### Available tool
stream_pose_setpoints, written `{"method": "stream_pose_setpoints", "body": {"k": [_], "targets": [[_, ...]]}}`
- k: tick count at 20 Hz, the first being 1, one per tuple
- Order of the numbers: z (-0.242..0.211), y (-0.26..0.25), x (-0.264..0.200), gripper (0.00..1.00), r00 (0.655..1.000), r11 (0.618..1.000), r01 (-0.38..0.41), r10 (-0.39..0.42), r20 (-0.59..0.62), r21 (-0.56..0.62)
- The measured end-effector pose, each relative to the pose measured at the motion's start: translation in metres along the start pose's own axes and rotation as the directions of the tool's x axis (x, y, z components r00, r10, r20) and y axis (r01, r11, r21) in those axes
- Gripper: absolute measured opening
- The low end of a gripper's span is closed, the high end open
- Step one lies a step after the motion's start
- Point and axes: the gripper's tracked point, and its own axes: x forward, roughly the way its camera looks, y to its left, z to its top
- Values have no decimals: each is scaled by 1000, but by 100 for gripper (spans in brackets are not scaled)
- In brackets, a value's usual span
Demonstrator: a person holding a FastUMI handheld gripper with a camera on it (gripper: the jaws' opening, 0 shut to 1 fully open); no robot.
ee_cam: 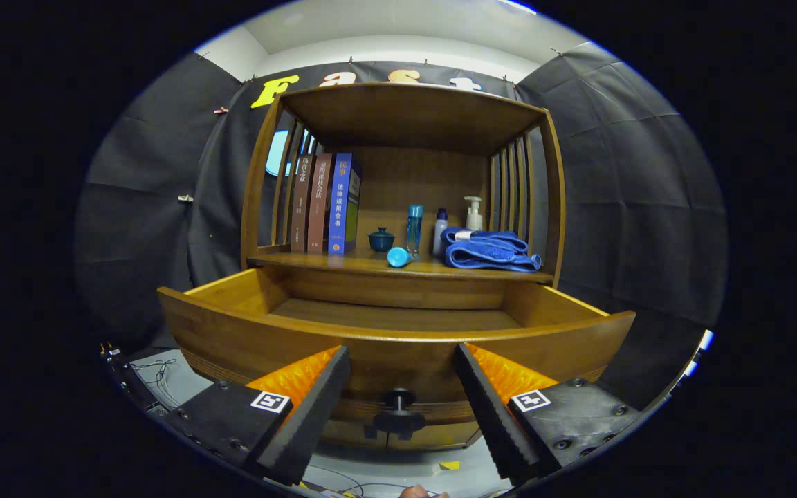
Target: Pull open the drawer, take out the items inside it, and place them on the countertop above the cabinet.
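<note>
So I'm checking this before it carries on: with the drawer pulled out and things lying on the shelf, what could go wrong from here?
The tongs are open, with the drawer knob between them, untouched. Moving forward could bump the knob and push the drawer back in. On the countertop the small blue cylinder lies on its side at the front edge and might roll off into the drawer. The visible drawer floor looks bare, so reaching in may grasp nothing.

The gripper (402, 387) has two big wedge-shaped fingers (308, 415) with bumpy, saw-like ridges along their inner sides. The fingers stand wide apart, with nothing held between them. Each finger sits on a chunky block with round screws (563, 443) in it. On top of each block is a small square sticker (270, 401) with a black-and-white pattern.
</note>
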Motion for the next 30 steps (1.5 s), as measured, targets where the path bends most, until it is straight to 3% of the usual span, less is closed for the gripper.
{"method": "stream_pose_setpoints", "body": {"k": [24,30], "targets": [[11,8,121,100,999,999,29,-28,-35,31],[9,10,145,100,998,996,36,-31,-61,85]]}}
